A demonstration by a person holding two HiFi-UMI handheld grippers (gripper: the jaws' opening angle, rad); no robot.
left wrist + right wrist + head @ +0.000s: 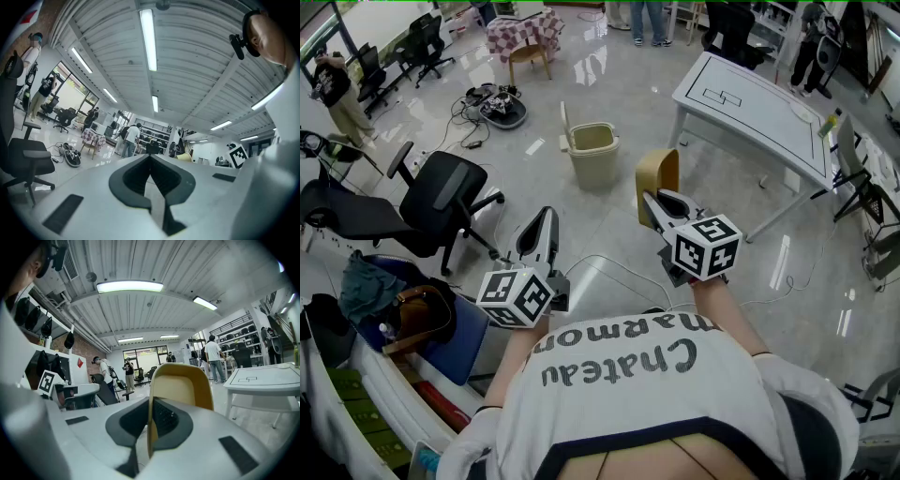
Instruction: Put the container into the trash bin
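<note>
Right gripper [150,423] pinched shut on the thin rim of the container [180,385], centre frame; left gripper [151,176] closed, nothing in it. Risk: an edge-only pinch on a smooth, light, tan shell with rounded corners (moulded pulp or plastic, by the look) could let it pivot or slip out. Trash bin [593,150], beige, open-topped, stands well apart at upper centre of the head view; an early release would land on the glossy floor [609,216]
</note>
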